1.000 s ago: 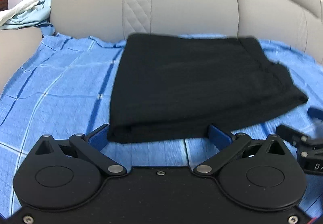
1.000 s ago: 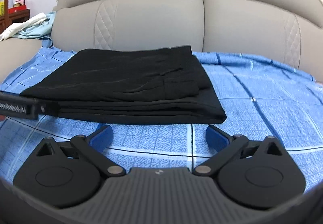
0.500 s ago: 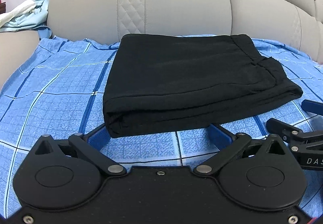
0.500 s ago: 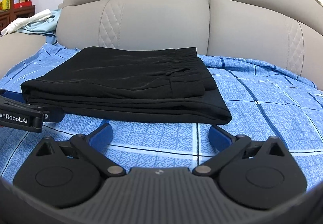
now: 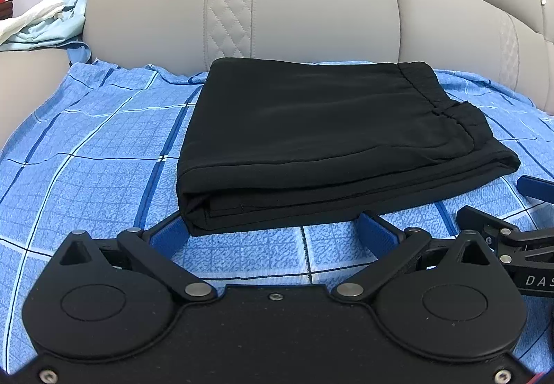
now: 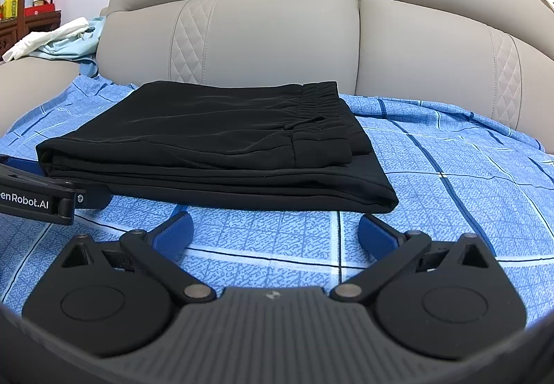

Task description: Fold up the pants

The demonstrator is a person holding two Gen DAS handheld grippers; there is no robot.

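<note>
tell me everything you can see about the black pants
The black soft-fabric pants lie folded into a flat, layered rectangle on the blue checked sheet covering the grey padded sofa. The gathered elastic waistband sits on top along the right side, stacked fold edges facing the cameras. Neither open hand-held gripper holds them; whether the left one's blue tip touches the near corner is unclear.

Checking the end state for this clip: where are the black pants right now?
The folded black pants lie on the blue checked sheet, just ahead of both open grippers and in front of the beige sofa back, centred in both wrist views.
</note>
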